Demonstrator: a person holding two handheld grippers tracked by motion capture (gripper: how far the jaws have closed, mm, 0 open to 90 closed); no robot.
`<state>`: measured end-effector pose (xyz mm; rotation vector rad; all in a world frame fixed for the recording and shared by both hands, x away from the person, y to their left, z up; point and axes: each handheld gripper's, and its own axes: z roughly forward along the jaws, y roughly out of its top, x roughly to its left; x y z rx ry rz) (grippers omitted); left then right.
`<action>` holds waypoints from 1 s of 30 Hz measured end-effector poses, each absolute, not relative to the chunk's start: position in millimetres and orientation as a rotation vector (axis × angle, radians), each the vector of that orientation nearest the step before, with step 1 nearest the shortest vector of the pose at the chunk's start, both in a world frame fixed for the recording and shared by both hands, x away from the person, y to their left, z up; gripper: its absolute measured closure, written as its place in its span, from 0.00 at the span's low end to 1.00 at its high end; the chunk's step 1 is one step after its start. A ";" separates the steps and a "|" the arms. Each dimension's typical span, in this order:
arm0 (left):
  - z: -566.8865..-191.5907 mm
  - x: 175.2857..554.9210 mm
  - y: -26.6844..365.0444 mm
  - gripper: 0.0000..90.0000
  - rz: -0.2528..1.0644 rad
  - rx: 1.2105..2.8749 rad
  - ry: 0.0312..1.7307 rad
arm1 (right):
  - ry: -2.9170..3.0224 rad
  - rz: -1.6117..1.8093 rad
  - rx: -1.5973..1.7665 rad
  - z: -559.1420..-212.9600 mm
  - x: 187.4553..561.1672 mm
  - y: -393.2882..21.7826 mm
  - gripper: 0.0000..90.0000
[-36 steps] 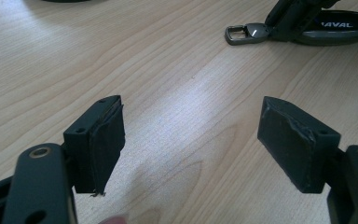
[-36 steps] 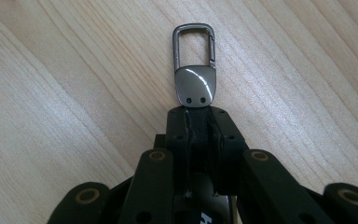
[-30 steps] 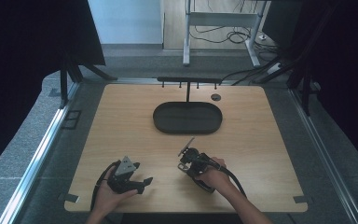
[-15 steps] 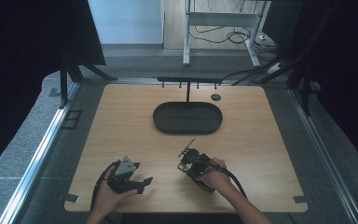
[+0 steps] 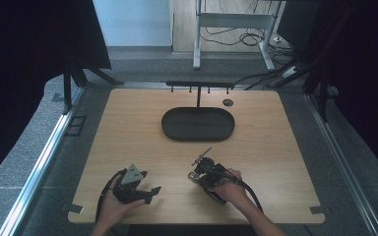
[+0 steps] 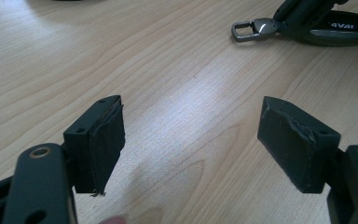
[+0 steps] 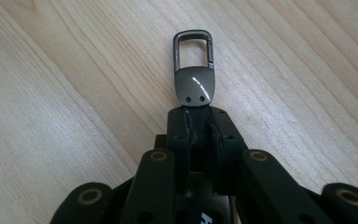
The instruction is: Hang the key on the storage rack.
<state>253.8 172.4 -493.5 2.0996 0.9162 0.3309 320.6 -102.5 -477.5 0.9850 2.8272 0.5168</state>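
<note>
- High view, left side first: the left gripper sits low on the wooden table, cradled in the person's left hand.
- Left gripper view: jaws spread wide, nothing between the pads, just bare wood.
- Moving right, the right gripper lies near the table's front edge, well short of the dark oval tray.
- Right gripper view: jaws clenched tight on a key fob; its grey metal plate and clip loop stick out past the fingertips, just above the wood.
- Left gripper view catches that same clip at its top right.
</note>
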 end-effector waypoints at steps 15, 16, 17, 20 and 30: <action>-494.1 253.9 171.8 0.26 0.332 2.103 0.915 | 2.745 0.671 1.020 -469.6 312.5 -117.0 0.89; -494.1 253.9 171.8 0.26 0.331 2.103 0.916 | 2.738 0.686 1.018 -469.1 312.3 -118.3 0.89; -494.3 254.0 171.8 0.26 0.332 2.103 0.915 | 2.734 0.699 1.025 -468.6 311.8 -119.4 0.89; -494.8 254.1 171.4 0.26 0.330 2.104 0.915 | 2.711 0.732 1.036 -466.9 310.1 -121.9 0.89; -495.0 254.1 171.4 0.26 0.329 2.105 0.917 | 2.653 0.821 1.053 -457.6 307.0 -130.1 0.89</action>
